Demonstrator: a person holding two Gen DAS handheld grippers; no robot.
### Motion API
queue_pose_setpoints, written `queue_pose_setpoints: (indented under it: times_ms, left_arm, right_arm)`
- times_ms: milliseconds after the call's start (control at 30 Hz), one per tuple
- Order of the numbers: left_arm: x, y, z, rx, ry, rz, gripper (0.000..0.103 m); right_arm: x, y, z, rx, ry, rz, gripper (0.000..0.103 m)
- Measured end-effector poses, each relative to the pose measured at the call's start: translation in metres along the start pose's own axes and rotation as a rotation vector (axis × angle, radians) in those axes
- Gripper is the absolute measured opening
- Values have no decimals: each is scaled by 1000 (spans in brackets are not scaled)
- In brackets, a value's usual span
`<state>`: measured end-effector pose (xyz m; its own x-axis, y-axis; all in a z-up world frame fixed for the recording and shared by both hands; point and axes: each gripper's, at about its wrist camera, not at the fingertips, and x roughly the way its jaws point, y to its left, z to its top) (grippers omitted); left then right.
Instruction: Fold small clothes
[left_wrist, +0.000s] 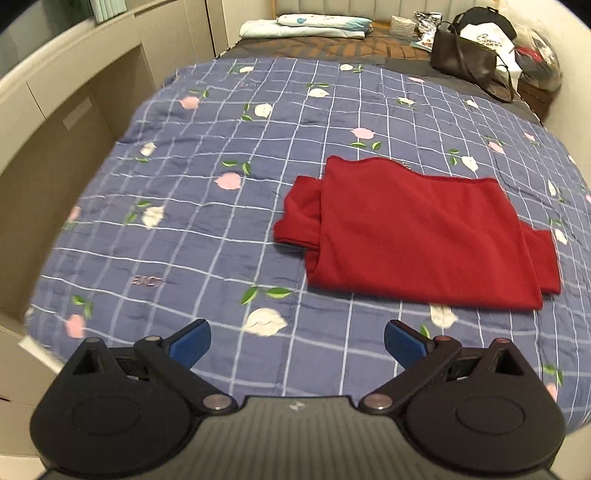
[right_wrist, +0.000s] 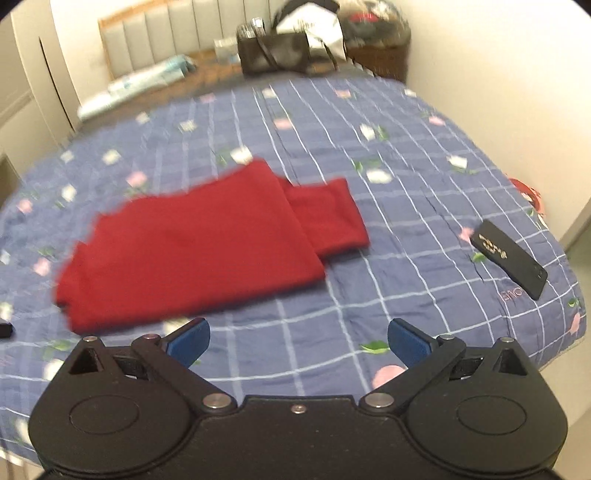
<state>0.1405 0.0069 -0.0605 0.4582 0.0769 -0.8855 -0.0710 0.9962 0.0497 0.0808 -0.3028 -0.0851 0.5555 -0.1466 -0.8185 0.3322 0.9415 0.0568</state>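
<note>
Right wrist: quilt (right_wrist: 424, 206) embroidery unreadable beside black phone (right_wrist: 509, 254).

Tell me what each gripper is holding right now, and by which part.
Nothing is held. The left gripper and right gripper are both open and empty, short of the red garment lying on the bedspread.
</note>
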Motion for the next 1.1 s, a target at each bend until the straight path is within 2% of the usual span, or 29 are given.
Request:
queue_pose_setpoints:
  times_ms: [200,367,467,567,667,967,1100]
  left_arm:
    - [-33,-9,-9,4,29,5,102]
    - [-54,-32,-13,8,-2,22,102]
    - [-67,-49,-14,-7,-23,17,102]
    - [-73,-69,-18,-15,-7,-2,102]
    - [-78,-88,-26,-30,8,9,102]
    - [-99,-131,-42,-41,-8,43,102]
    - [-101,-141,-51,-48,6,77,102]
  right_arm:
    - [-55,10,5,-8,-85,96,102]
    - [-82,9,8,-83,-143,133,102]
    - [-93,0,12,-134,-177,154,102]
    - [-104,-14,18,-181,-208,181,102]
    - [-114,-30,26,-208,-222,210,102]
    - [-118,-77,46,-240,-190,228,102]
    - [-111,-89,53,-250,-131,228,102]
